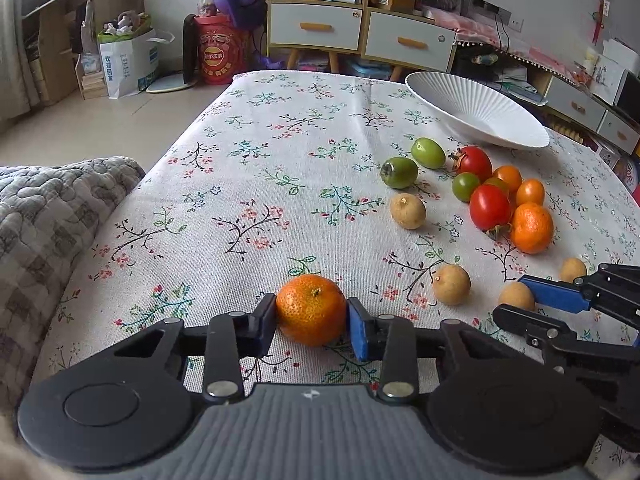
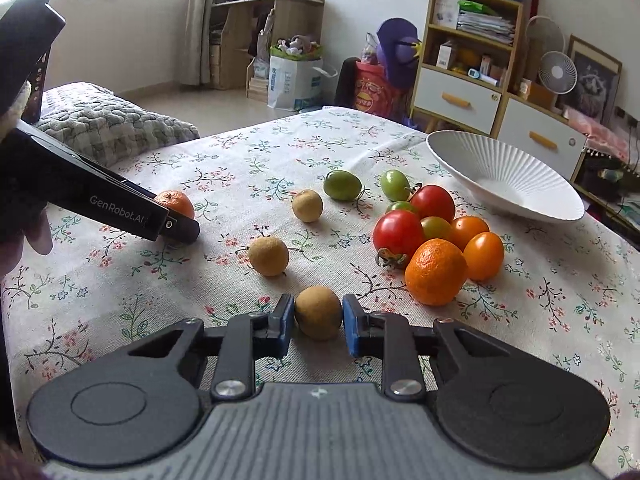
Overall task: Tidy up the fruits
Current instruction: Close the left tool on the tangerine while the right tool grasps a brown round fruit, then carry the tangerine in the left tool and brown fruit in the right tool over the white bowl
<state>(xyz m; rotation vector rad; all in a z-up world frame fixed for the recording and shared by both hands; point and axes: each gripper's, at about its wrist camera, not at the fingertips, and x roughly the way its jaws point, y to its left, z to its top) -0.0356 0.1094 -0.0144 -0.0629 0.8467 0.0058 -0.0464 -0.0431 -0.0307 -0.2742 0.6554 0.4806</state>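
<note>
Bare floral tablecloth [image 1: 256, 168] stretches left of the white bowl [image 1: 476, 114], which sits at the far right table edge. Nearer than the bowl, the left gripper [image 1: 311, 320] lies low, pads pressed on a mandarin [image 1: 311, 309]. The right gripper [image 2: 318, 318], level beside it, pinches a longan [image 2: 318, 311].

2 low, close wrist views face the plate [image 1: 476, 112]; both share it.
</note>
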